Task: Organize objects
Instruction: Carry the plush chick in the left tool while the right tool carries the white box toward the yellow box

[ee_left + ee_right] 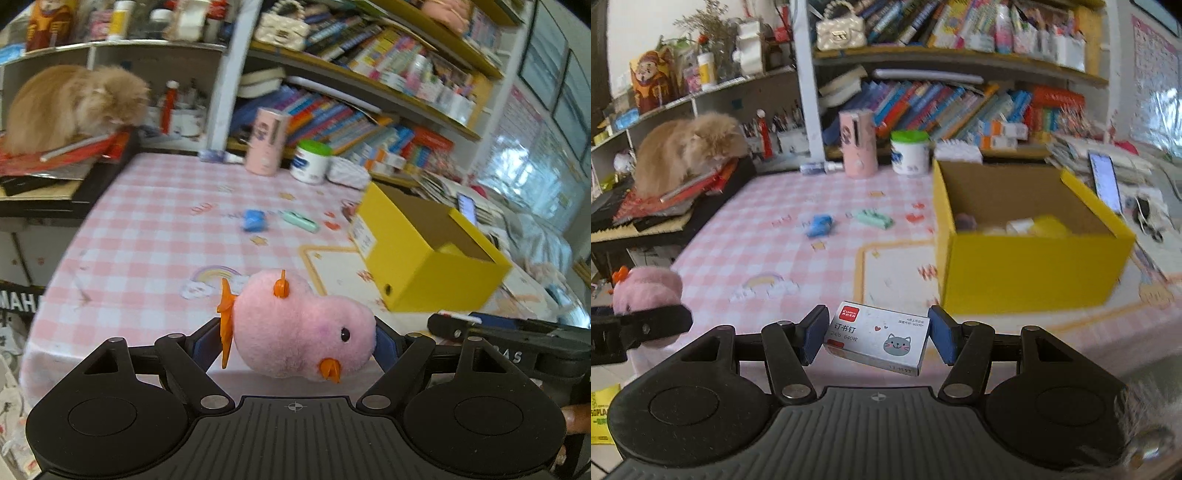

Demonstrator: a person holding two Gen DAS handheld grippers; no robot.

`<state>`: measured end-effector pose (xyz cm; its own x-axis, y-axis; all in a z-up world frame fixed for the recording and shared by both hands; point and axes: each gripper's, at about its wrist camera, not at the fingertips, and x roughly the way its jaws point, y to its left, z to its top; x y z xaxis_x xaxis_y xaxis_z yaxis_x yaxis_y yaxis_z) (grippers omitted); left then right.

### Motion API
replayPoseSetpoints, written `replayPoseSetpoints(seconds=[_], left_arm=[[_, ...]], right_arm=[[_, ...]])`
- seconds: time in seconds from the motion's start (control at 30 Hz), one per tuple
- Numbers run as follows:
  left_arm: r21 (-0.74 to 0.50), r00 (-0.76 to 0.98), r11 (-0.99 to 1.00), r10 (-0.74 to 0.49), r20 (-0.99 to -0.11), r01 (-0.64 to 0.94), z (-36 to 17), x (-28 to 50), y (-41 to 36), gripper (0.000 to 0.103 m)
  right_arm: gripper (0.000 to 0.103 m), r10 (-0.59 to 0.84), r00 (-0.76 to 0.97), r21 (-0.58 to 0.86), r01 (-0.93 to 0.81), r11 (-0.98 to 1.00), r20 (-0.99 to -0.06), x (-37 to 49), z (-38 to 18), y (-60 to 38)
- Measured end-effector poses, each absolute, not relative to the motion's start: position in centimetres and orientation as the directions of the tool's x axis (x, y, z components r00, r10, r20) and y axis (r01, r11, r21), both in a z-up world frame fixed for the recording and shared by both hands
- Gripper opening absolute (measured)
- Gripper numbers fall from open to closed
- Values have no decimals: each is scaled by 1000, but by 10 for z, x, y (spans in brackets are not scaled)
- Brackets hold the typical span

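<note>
While both loads hang above the pink-checked bench (738,229), the step in hand looks like carrying them to the open yellow box (1030,266), which already holds a few small things. The left hand-held gripper (303,341) clamps a pink plush chick (299,332) lying sideways; the right hand-held gripper (877,338) pinches a small staple box (877,341), tilted. Next, each must probably reach over the rim and let go.

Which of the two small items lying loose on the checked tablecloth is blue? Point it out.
The crumpled blue item, lying left of the flat mint-green item in the right wrist view. Both lie in the middle of the pink checked tablecloth, apart from each other.
</note>
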<state>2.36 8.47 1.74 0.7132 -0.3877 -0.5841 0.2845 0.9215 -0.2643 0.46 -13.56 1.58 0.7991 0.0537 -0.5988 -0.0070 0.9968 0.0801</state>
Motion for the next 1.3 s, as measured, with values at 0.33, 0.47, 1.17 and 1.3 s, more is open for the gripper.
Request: replayPoseSetpoints(seconds=[0.33, 0.47, 1.17, 1.3], left_arm=[[-268, 627, 866, -493, -604, 423, 10, 31, 40, 82], [-267, 598, 841, -526, -604, 470, 10, 33, 23, 82], [-267, 536, 798, -571, -622, 541, 9, 46, -60, 82], [-262, 541, 803, -564, -624, 535, 10, 51, -75, 82]], right_arm=[[57, -50, 751, 77, 132, 988, -658, -22, 2, -168], [57, -90, 732, 74, 189, 979, -676, -29, -1, -183], [57, -120, 616, 86, 295, 951, -779, -32, -19, -259], [57, -107, 608, 88, 282, 955, -786, -24, -22, -275]])
